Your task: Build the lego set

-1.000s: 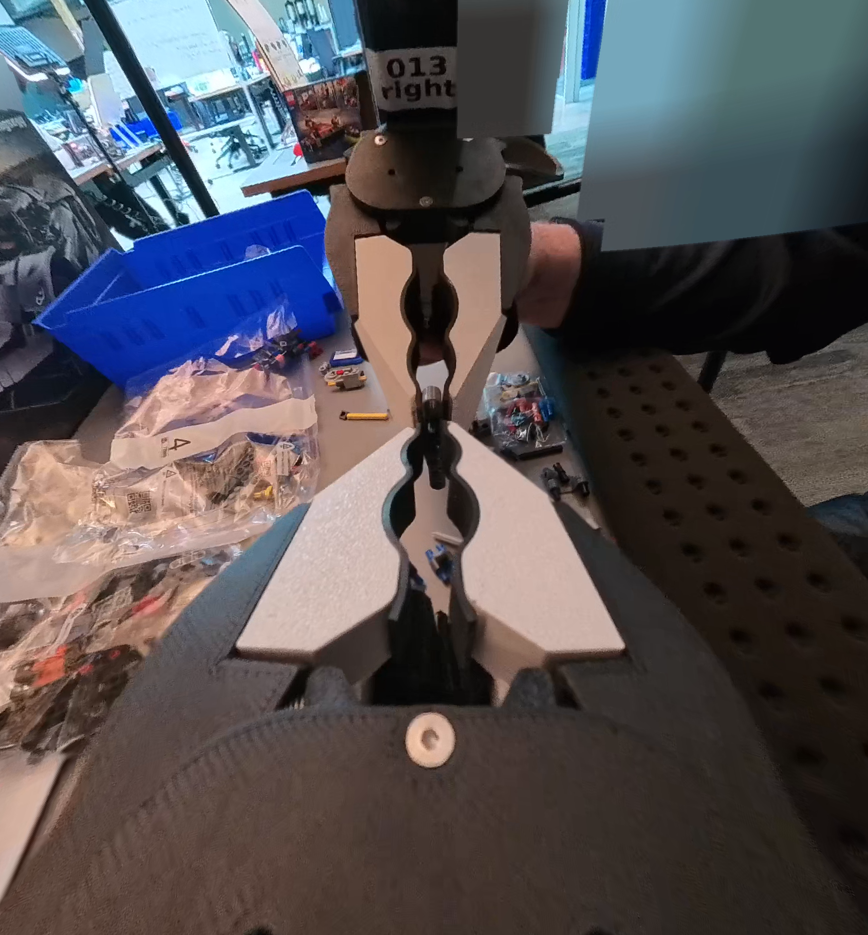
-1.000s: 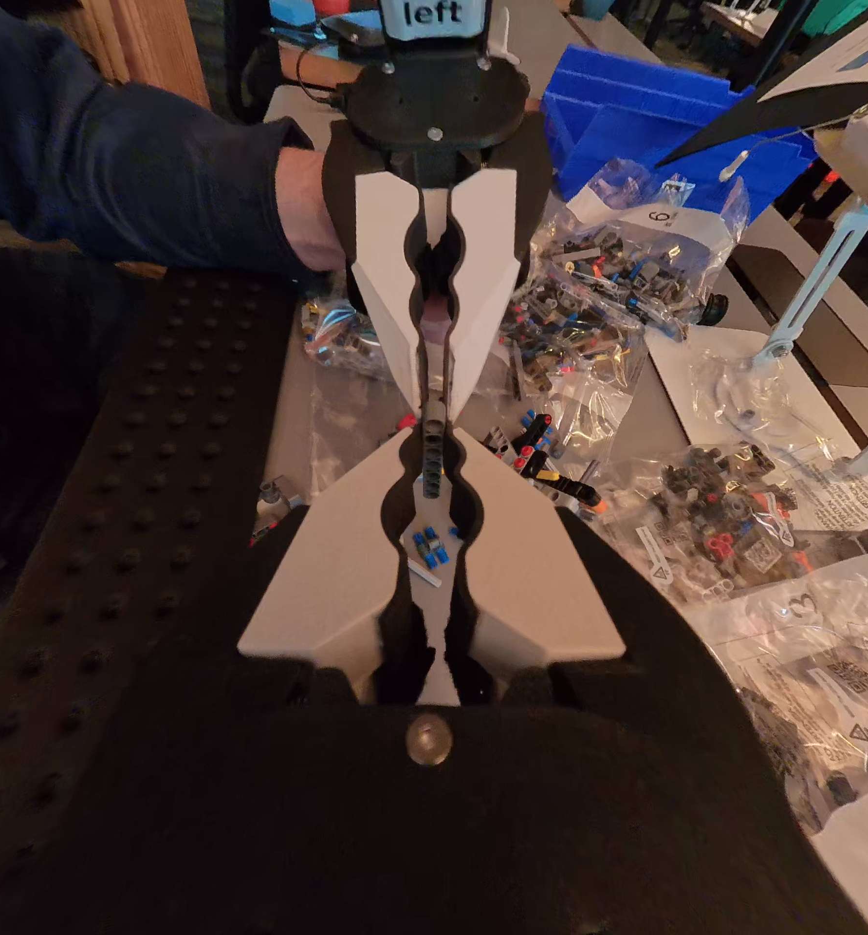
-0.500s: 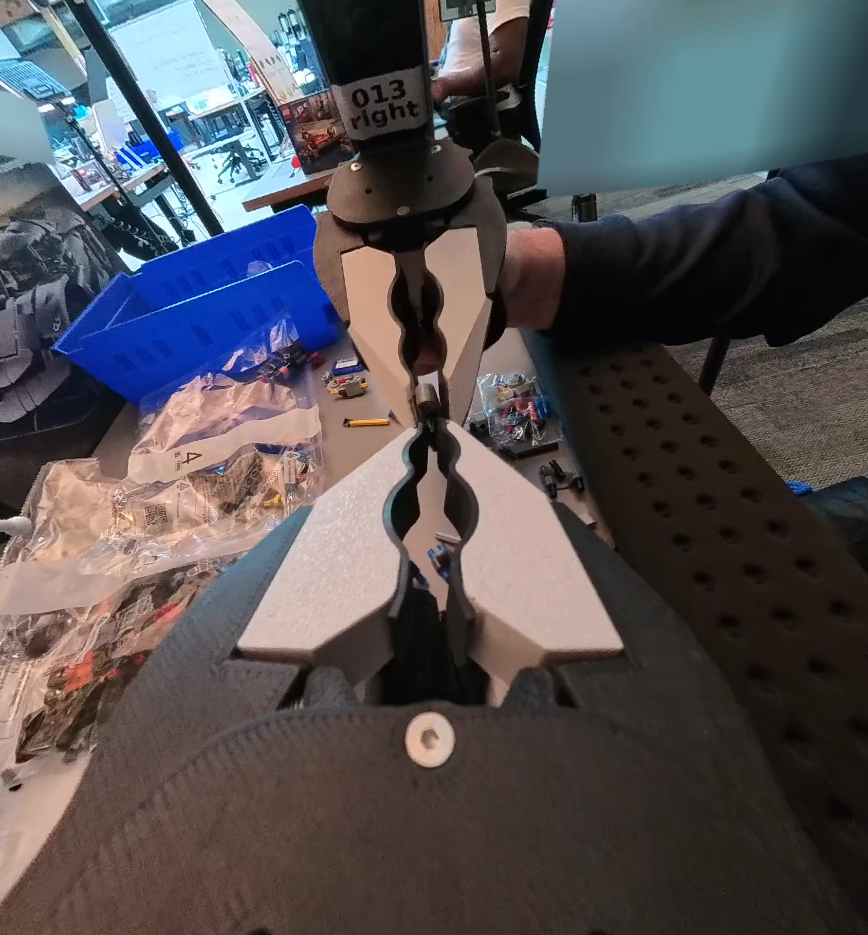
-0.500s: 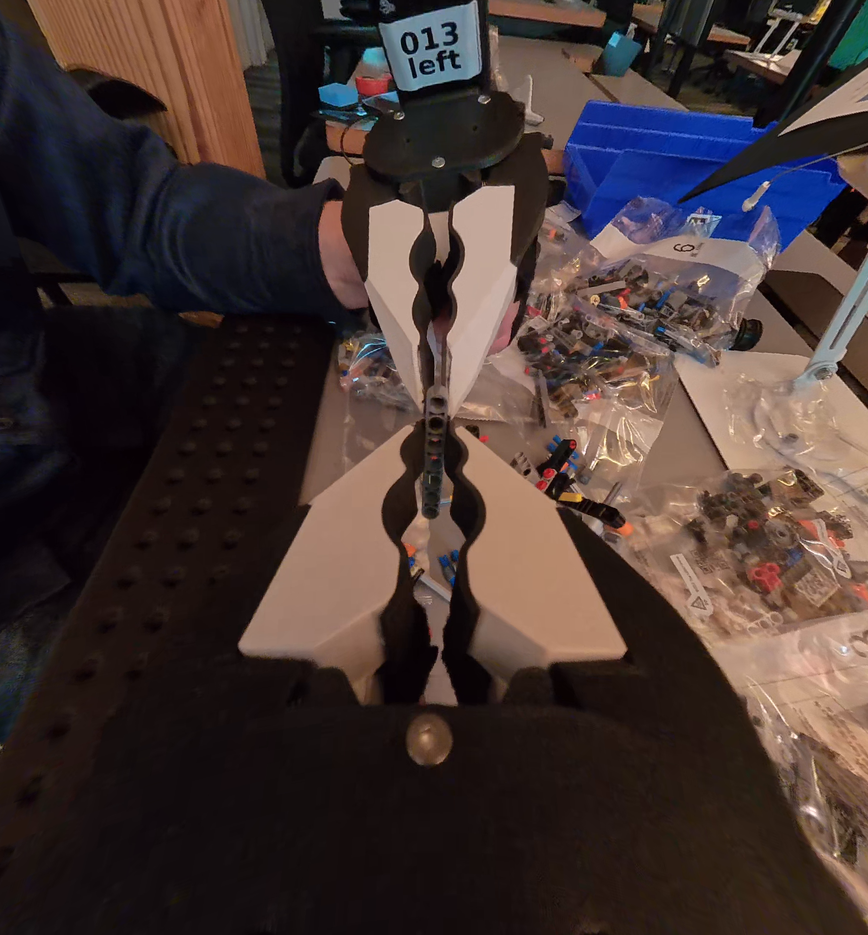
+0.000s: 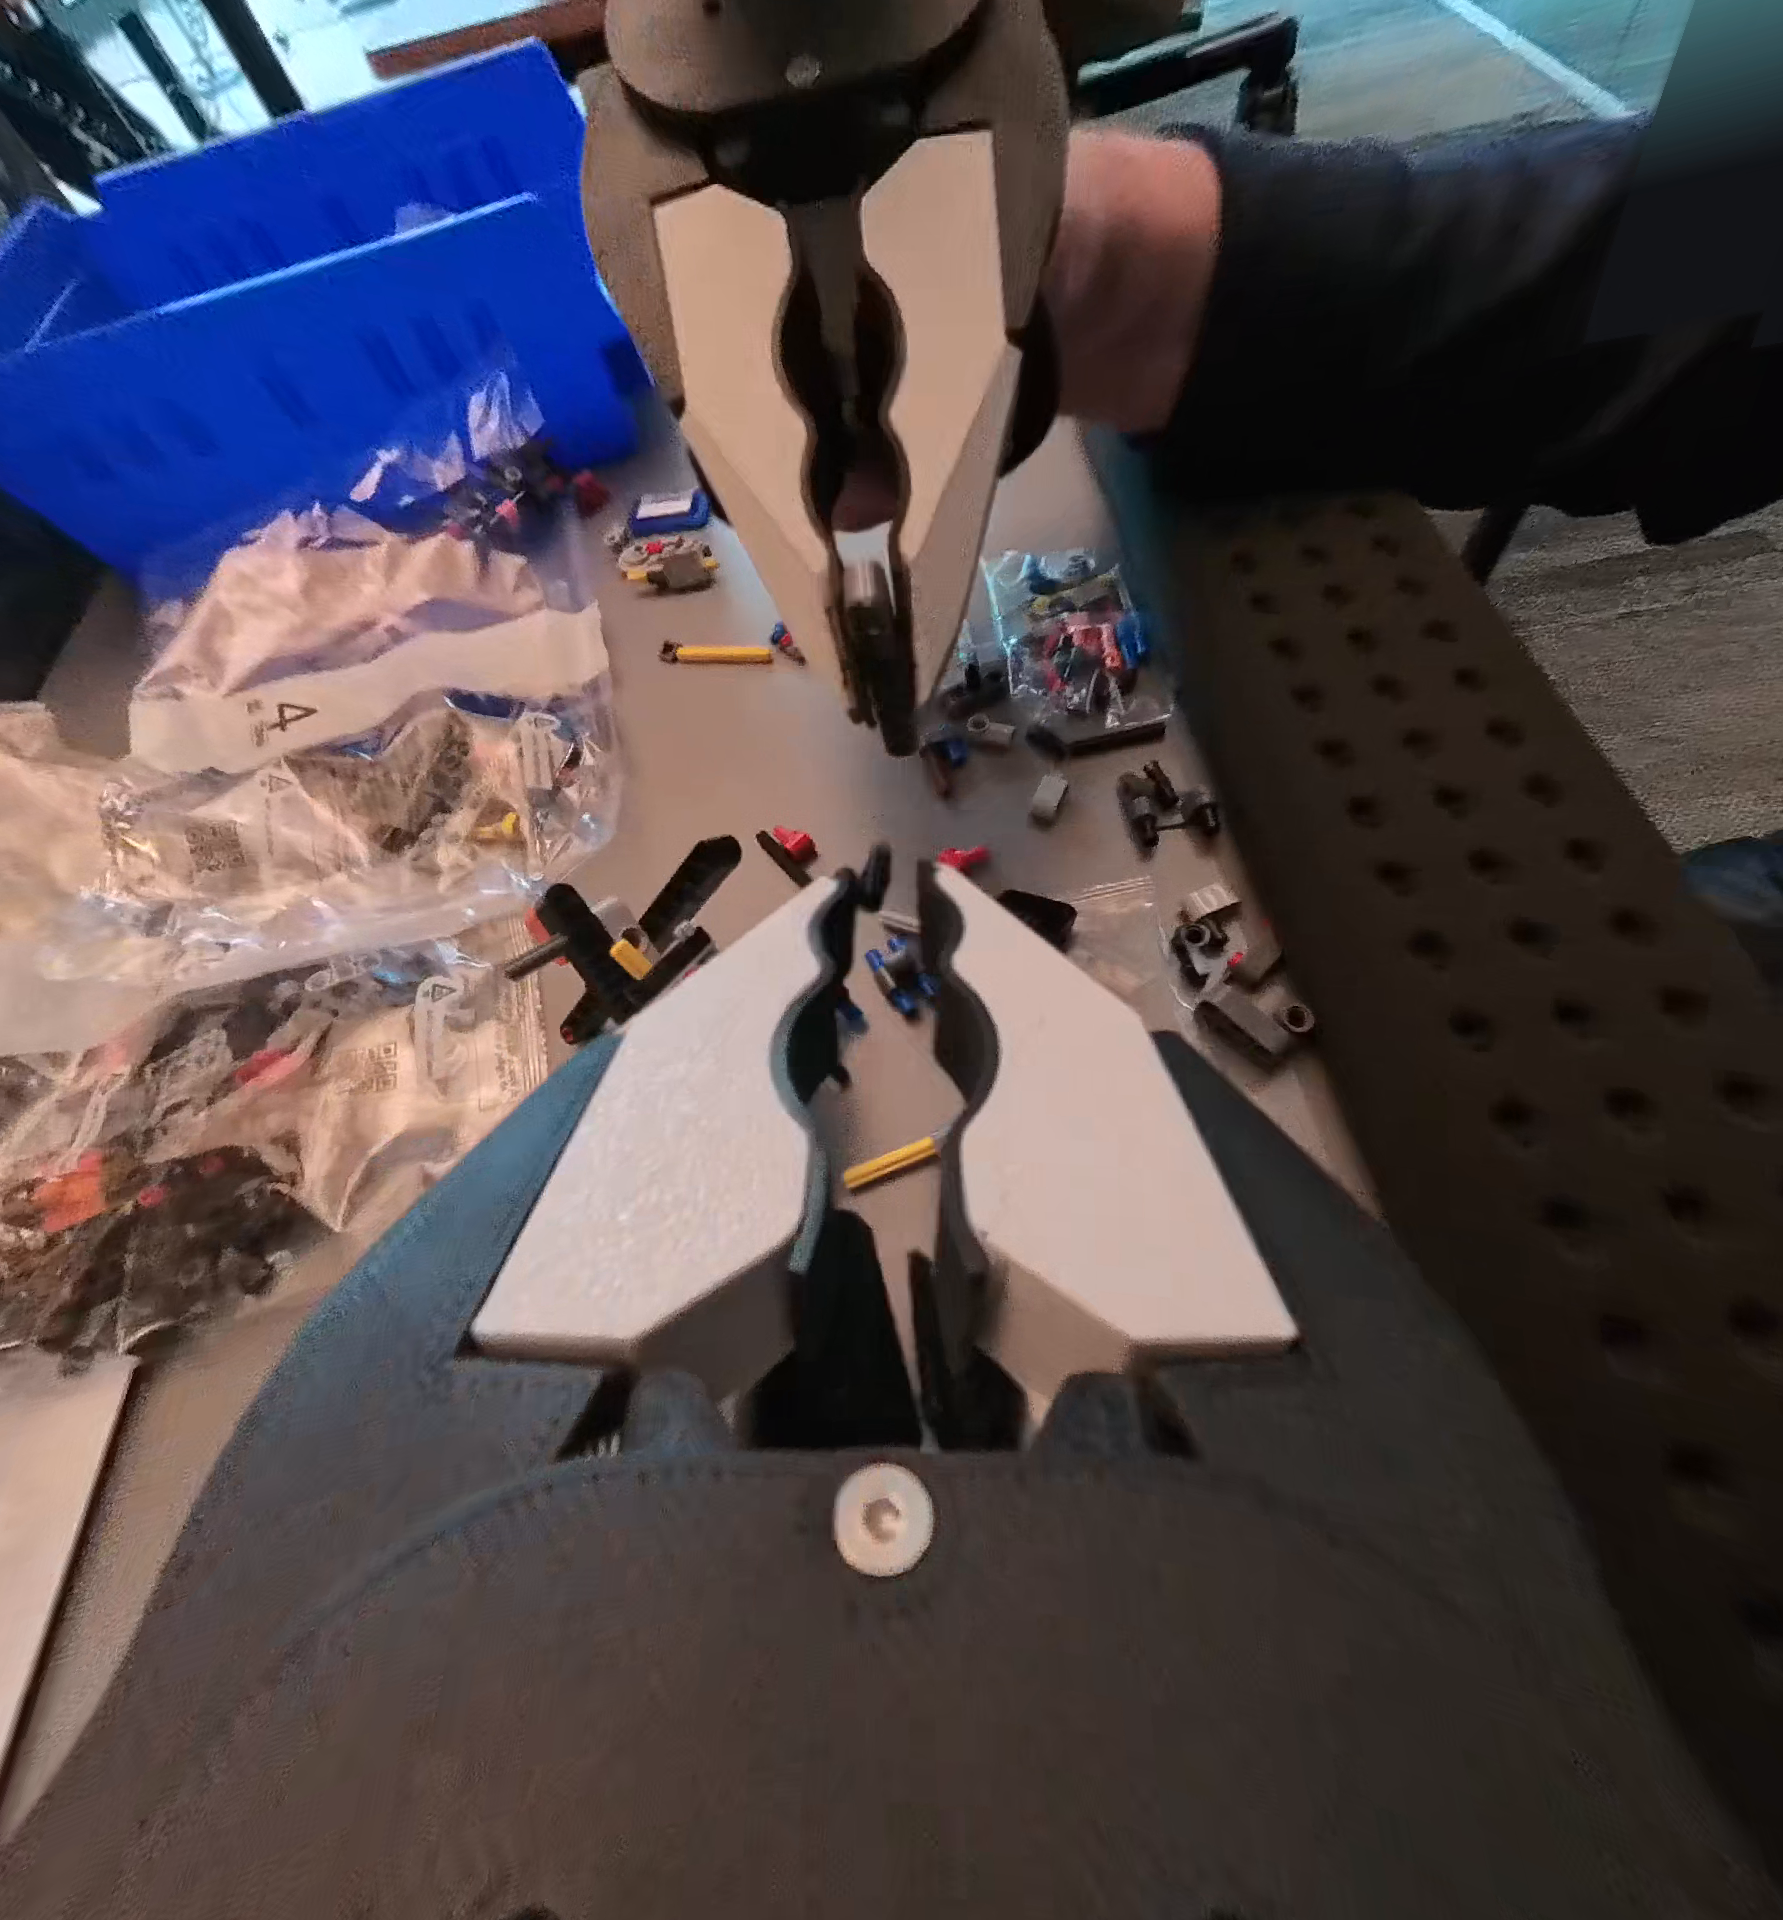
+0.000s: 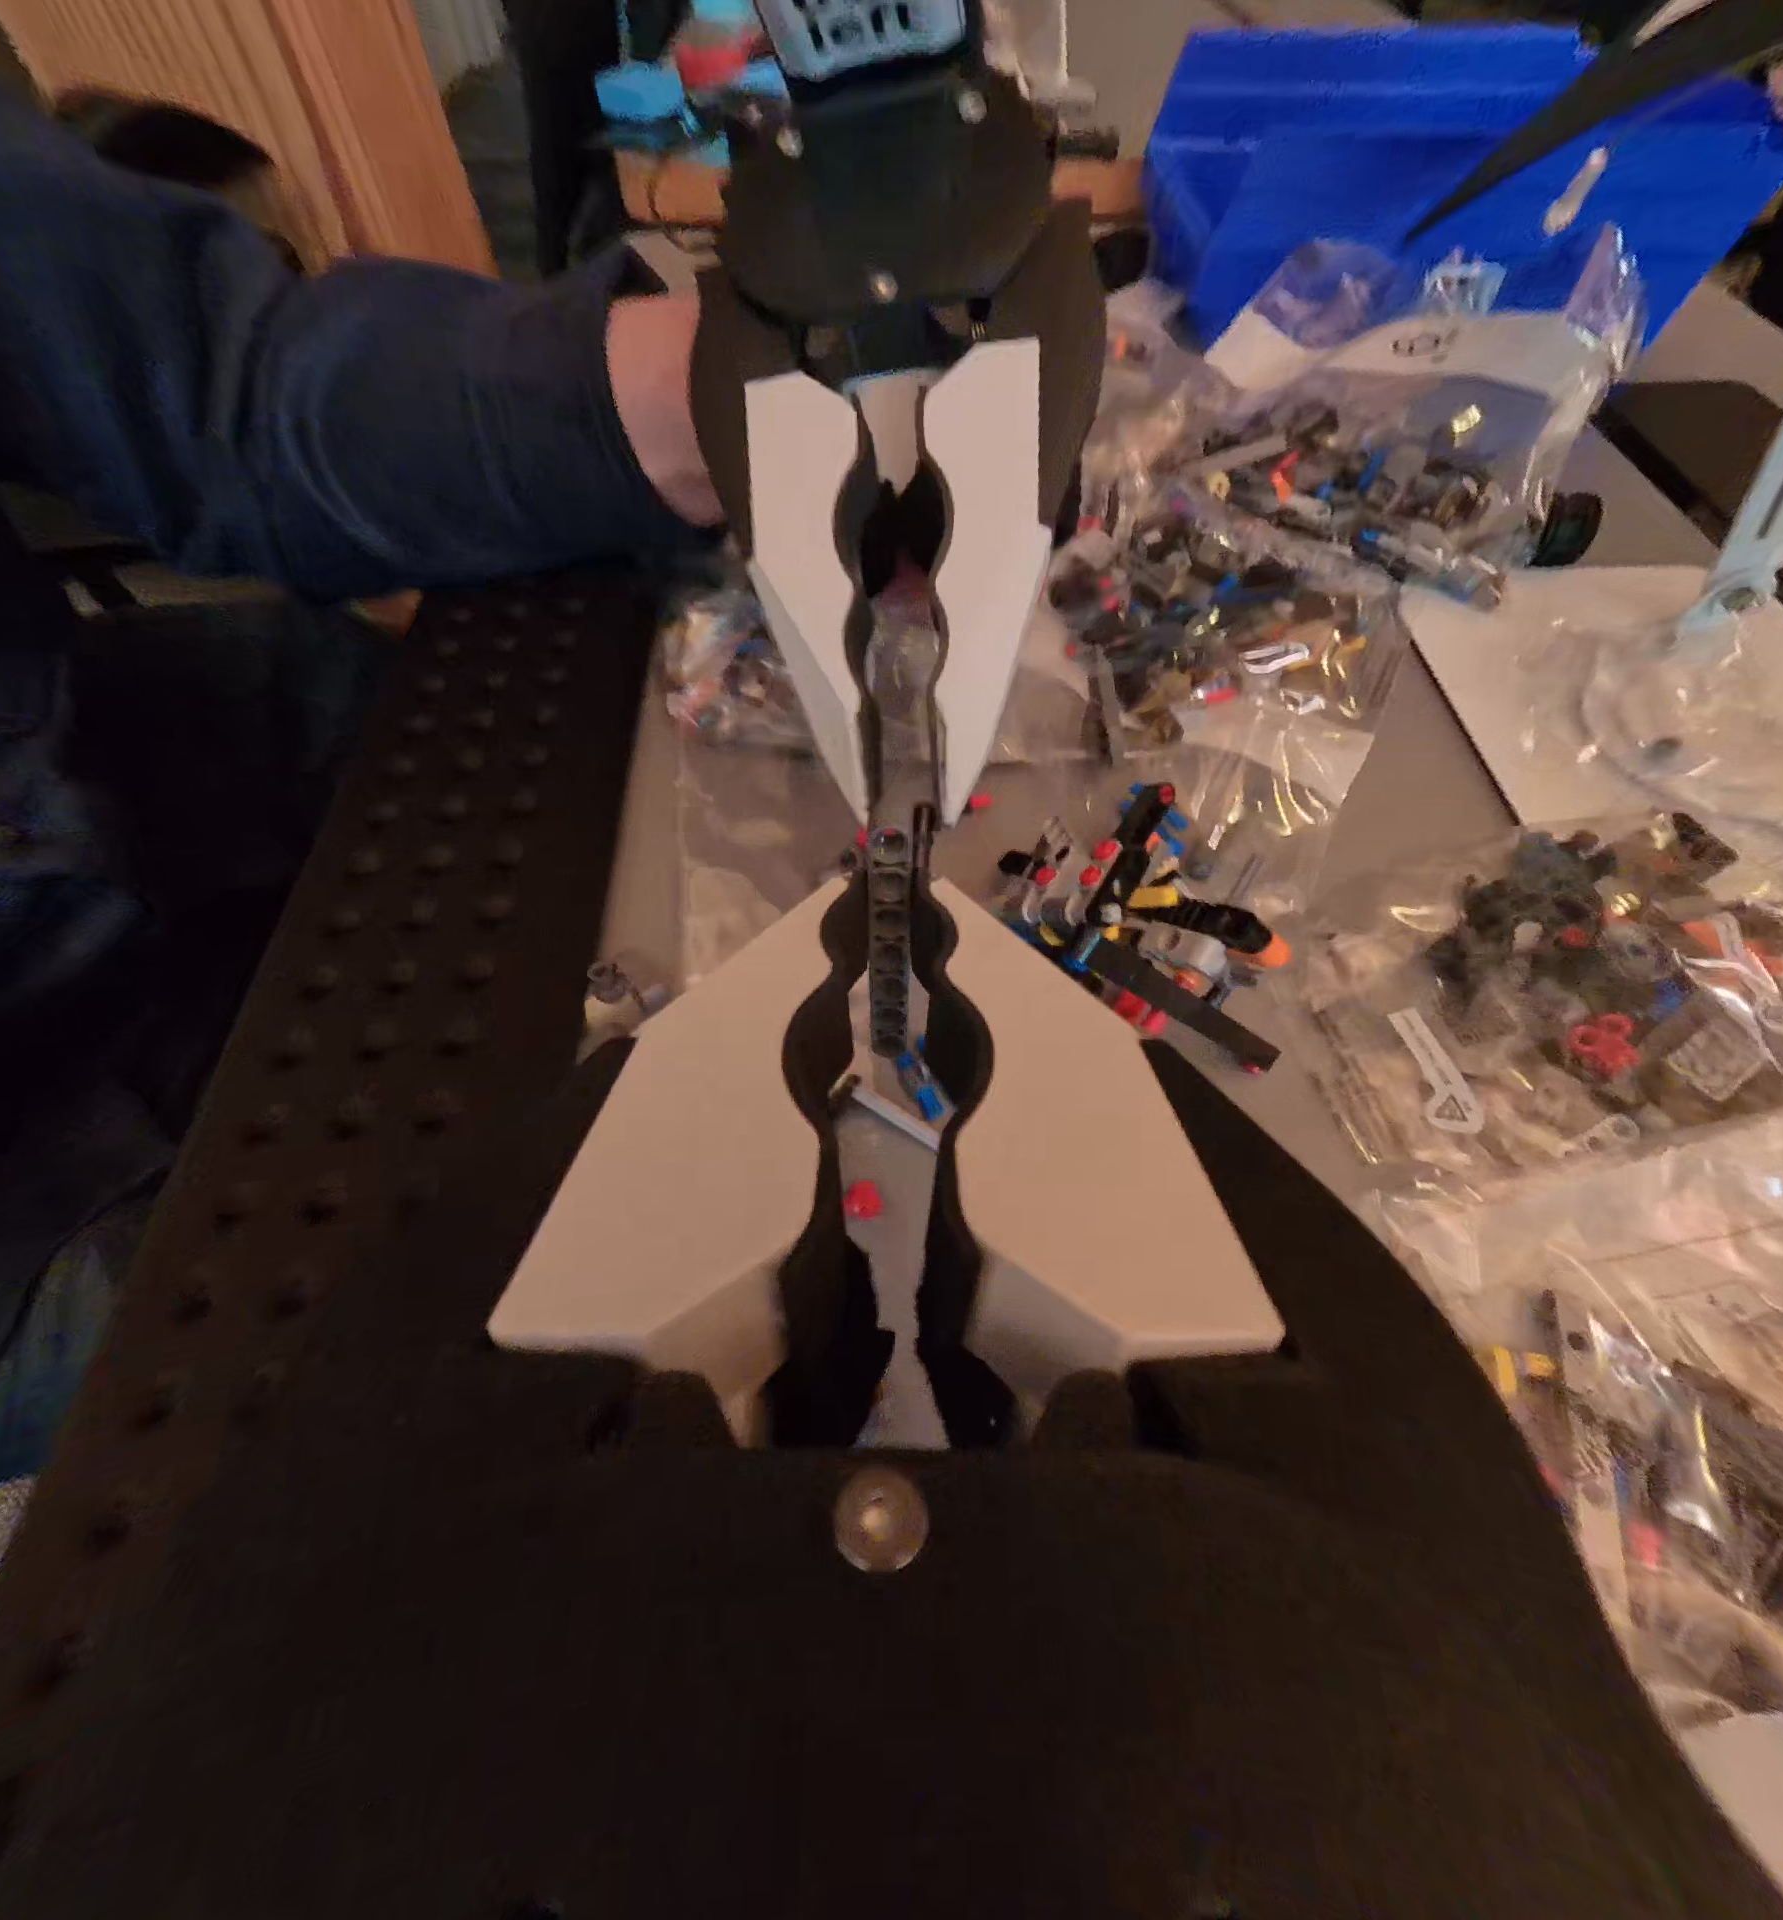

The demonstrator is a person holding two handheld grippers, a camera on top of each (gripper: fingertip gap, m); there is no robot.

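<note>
My right gripper is shut on a black Technic beam with a row of holes, which points forward above the table. In the left wrist view the right gripper hangs opposite with the dark beam between its tips. My left gripper is open and empty, its tips a short way apart from the beam's end. In the right wrist view the left gripper faces me just beyond the beam's far end. A partly built black, yellow and red assembly lies on the table, also in the left wrist view.
Blue bins stand at the back. Clear bags of parts cover one side of the table. Loose small pieces and a yellow axle lie between the grippers. A black perforated pad runs along the table edge. Less than 4 cm separates the two grippers' tips. From either gripper's tips it is about 20 cm to the yellow axle.
Both grippers were shut on the beam, tip to tip. My left gripper has opened, let go and drawn back; the right still holds the beam. Both have dropped nearer the table.
</note>
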